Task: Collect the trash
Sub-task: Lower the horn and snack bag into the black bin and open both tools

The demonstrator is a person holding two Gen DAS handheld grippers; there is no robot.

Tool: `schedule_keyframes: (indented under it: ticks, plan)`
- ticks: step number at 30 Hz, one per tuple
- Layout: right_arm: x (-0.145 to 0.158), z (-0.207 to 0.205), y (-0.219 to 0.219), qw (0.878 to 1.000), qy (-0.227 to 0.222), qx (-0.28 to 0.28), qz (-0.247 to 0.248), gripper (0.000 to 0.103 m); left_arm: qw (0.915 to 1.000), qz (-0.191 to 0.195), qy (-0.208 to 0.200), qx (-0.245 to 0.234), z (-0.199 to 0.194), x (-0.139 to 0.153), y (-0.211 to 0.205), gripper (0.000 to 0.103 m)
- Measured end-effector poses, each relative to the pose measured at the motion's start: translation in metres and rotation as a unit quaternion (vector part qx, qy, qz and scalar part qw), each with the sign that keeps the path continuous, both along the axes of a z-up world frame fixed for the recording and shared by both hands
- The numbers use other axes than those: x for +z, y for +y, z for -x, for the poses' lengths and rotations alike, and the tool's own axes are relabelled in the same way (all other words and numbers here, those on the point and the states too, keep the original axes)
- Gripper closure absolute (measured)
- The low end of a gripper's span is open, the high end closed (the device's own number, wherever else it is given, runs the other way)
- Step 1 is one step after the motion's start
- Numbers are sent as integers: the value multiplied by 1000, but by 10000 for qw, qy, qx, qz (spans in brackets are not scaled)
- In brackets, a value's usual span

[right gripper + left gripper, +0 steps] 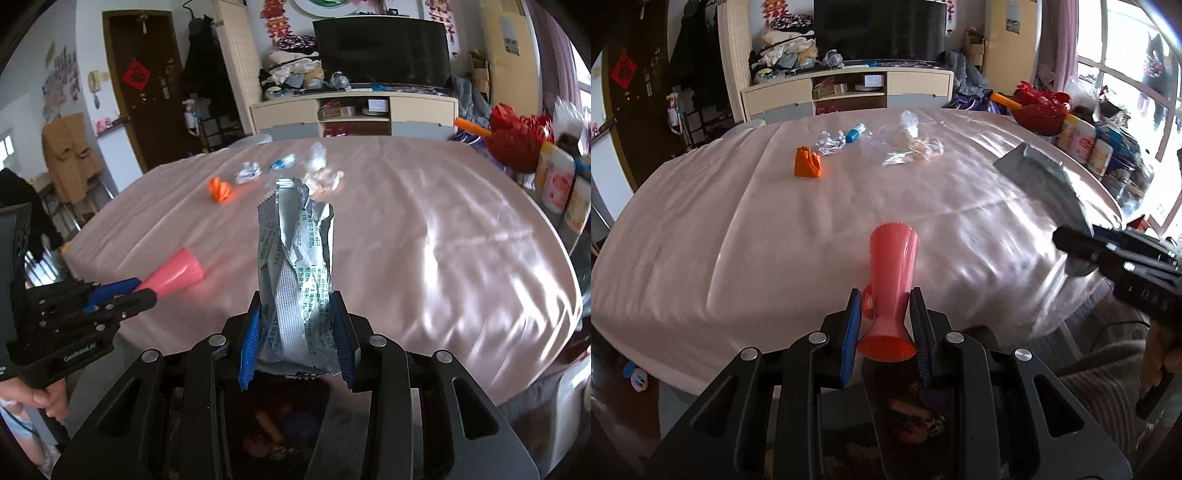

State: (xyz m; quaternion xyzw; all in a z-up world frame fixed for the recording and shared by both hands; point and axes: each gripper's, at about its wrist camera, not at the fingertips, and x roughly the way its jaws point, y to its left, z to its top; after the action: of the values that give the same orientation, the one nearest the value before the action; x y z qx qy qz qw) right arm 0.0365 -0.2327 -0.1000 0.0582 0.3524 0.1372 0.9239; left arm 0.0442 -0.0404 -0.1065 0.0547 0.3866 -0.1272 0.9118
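Left gripper (884, 314) clamps pink cup (892, 273) over tabletop's near edge. Right gripper (297, 332) pinches silver packet (297, 269); printed text legible only in right view. Orange wrapper (807, 163), crumpled plastic (908, 142) near tabletop's far edge.

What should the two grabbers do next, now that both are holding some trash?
Probably carry both pieces off to a bin, though none shows in either view. The left gripper is shut on the pink plastic cup and the right gripper on the silver foil packet, so neither can pick up the orange wrapper yet.
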Motion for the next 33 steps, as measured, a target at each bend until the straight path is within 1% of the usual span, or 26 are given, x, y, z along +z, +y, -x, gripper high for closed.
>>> schedule_keyframes:
  ticks: [5,9,14,18,19,20,23,27,33]
  plan:
    - [-9,27,2,9995,31,53,-302,66,9999,-22,-81,-106,27,2,-2,78]
    - [-22,39,8,9990,206,93,-383,66,9998,-79,-35,-174,48,-2,-1,78]
    - [-43,47,17,9980,537,24,-331,66,9995,-102,241,-181,63,-23,3,78]
    - [-60,51,23,9962,795,59,-349,66,9979,-58,606,-220,67,-48,5,79]
    - [-64,52,25,9958,849,77,-341,66,9974,-48,685,-238,69,-54,4,84]
    - [-68,53,25,9953,907,92,-318,66,9967,-42,762,-261,70,-60,3,103]
    - [-80,53,28,9939,1068,114,-252,66,9944,33,1025,-261,68,-76,4,103]
    - [-91,51,31,9919,1262,105,-124,66,9925,0,1199,-228,65,-92,4,103]
    - [-103,49,33,9878,1551,93,12,66,9921,-35,1230,-249,64,-95,3,103]
